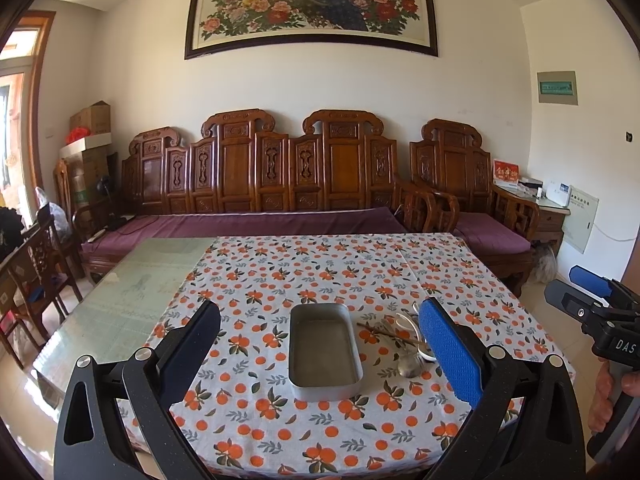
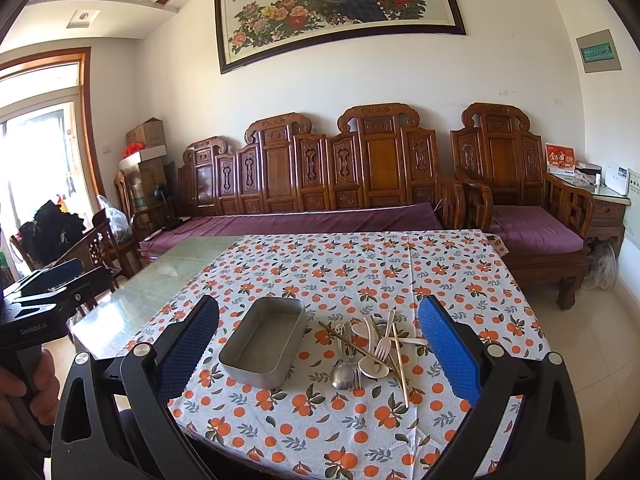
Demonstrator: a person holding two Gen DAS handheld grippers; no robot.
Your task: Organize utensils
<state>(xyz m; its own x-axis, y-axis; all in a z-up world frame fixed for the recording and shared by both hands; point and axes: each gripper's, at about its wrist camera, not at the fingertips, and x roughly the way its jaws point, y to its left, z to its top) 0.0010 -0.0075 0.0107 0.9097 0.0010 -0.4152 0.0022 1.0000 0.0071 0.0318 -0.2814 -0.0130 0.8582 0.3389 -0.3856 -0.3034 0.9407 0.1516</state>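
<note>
Left tongs [image 1: 324, 354] spread wide, nothing held. Right tongs [image 2: 320, 350] likewise wide, empty. Metal tray [image 2: 264, 341] on desk [image 2: 400, 276], lower centre of frame, nothing in it. Utensil pile [image 2: 370, 350] just right of tray: steel spoon, pale plastic forks and spoons, chopsticks, crossed over one another. Carved wooden sofa [image 2: 320, 168] behind.

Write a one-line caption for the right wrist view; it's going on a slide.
Open right gripper hovers over a pile of utensils beside an empty metal tray on an orange-print tablecloth.
</note>
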